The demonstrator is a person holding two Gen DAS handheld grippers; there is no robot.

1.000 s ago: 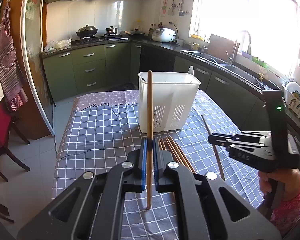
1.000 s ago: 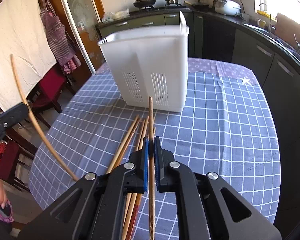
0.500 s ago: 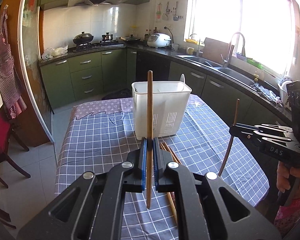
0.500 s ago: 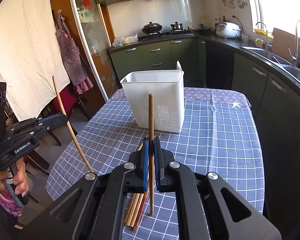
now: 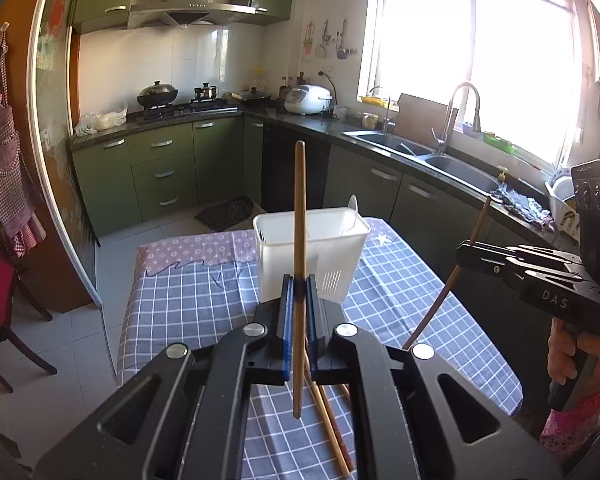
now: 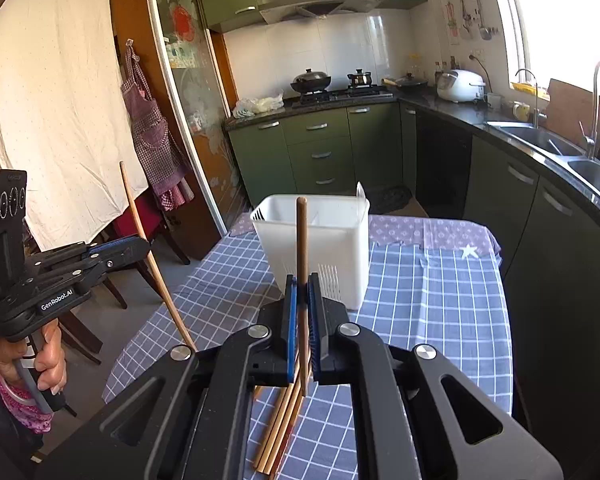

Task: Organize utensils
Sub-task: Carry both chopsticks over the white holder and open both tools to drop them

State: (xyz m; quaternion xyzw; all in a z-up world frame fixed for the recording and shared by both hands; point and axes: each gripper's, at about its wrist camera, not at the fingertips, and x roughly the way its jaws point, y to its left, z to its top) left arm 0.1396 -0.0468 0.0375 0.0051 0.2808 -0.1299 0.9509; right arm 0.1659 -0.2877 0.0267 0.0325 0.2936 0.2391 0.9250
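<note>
Both grippers are rising, left gripper (image 5: 298,300) and right gripper (image 6: 302,300) each clamping a light, stiff chopstick (image 5: 299,216) mid-shaft, far white holder (image 5: 312,244) waiting.

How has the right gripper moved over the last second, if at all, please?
Yes. The right gripper, shut on a chopstick, rose and drew back: the white utensil holder looks smaller and lower.

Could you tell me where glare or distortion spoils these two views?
Left wrist view: the window is blown out white and the door frame bows with fisheye; right wrist view: glare only at the upper right, and the white utensil holder stays sharp.
</note>
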